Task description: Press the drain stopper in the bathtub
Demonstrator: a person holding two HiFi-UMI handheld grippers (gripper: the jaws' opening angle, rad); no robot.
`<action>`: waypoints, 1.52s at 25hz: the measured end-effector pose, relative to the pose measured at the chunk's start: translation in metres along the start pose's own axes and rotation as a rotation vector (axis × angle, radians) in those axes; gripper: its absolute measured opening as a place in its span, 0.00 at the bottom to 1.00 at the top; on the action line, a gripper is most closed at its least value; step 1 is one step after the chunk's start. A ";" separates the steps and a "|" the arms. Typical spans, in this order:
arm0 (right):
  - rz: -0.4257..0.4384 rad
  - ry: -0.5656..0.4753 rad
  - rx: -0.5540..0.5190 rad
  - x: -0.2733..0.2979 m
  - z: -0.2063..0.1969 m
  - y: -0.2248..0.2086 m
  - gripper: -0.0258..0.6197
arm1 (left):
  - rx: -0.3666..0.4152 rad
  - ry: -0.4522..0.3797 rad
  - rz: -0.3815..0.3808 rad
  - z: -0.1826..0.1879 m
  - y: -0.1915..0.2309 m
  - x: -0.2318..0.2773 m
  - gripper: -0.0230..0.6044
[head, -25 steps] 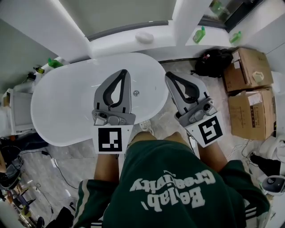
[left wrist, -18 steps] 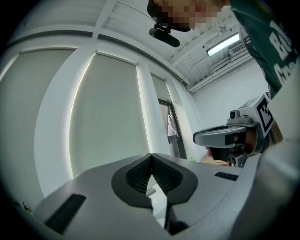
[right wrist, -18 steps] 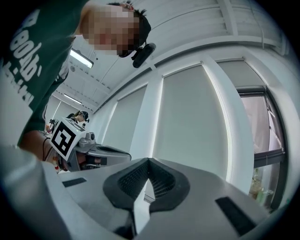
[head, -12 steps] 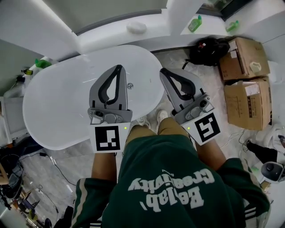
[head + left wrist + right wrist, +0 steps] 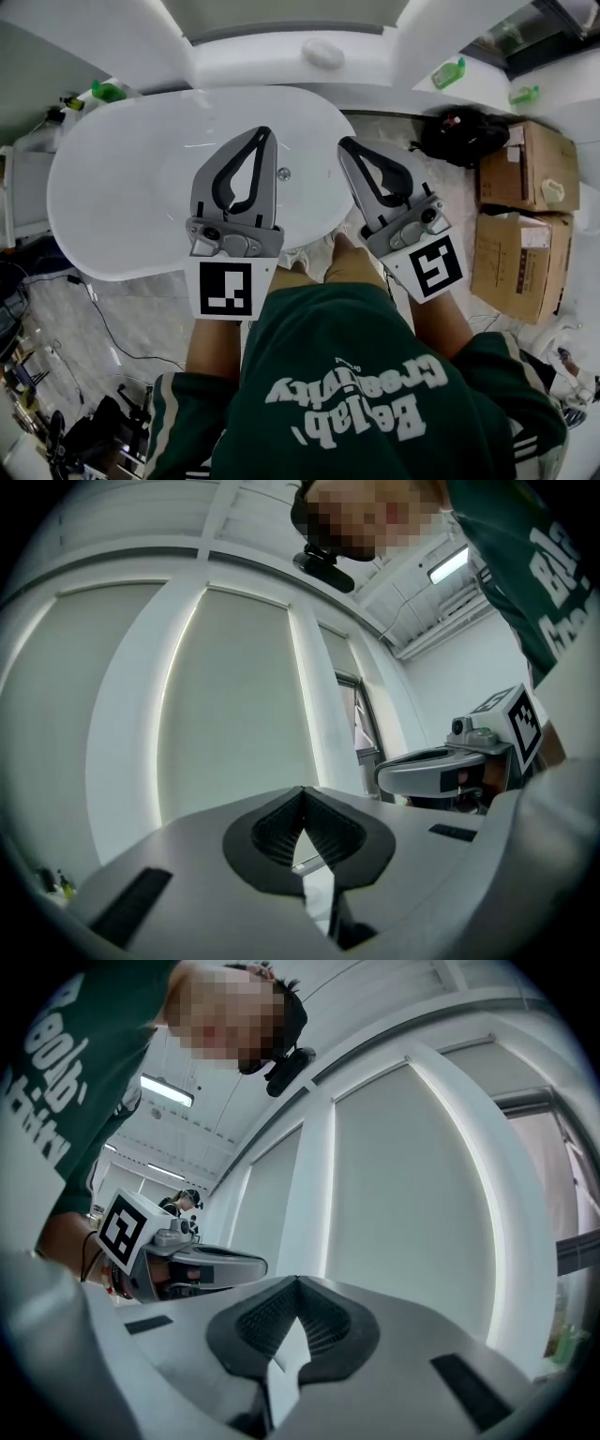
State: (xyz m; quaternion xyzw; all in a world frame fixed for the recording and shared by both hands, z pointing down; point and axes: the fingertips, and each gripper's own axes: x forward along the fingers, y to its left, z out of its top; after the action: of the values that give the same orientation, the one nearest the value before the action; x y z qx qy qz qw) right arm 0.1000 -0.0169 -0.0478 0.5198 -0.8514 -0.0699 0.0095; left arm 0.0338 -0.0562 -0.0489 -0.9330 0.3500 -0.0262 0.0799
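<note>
Well, the left gripper (image 5: 266, 133) I hold has its jaws closed together at the tips, and its own view shows nothing between them. The right gripper (image 5: 345, 143) is the same: jaws pressed together, holding nothing. Both point level, away from my body.

The left gripper hangs over the inside of the white bathtub (image 5: 103, 206). The right gripper is over the right end of the bathtub, about above its rim. The drain stopper (image 5: 284, 173), a small round metal piece, sits on the bathtub bottom near that right end. In the head view it appears between the two grippers, just beside the left one. I cannot tell how high the jaws are above it.

Behind the bathtub a white oval object (image 5: 323, 52) lies on the ledge. A green bottle (image 5: 108, 91) stands at the bathtub's far left corner. To the right of the bathtub, on the floor, are a black bag (image 5: 459, 134) and two cardboard boxes (image 5: 521, 169).
</note>
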 end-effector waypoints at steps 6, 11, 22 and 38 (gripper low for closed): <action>0.118 0.081 0.001 0.028 -0.049 -0.017 0.06 | 0.000 0.087 0.093 -0.033 0.008 0.021 0.05; 0.250 0.161 0.077 0.044 -0.110 -0.005 0.06 | -0.068 0.152 0.176 -0.069 0.011 0.030 0.05; 0.381 0.404 0.073 0.084 -0.256 0.036 0.06 | -0.097 0.293 0.322 -0.193 0.049 0.011 0.05; 0.344 0.627 0.084 0.100 -0.430 0.078 0.06 | -0.205 0.373 0.238 -0.382 0.054 -0.002 0.05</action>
State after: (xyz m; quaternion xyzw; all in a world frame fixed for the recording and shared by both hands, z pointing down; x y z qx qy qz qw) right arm 0.0235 -0.1174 0.3821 0.3648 -0.8844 0.1306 0.2604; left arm -0.0432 -0.1452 0.3191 -0.8673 0.4671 -0.1529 -0.0787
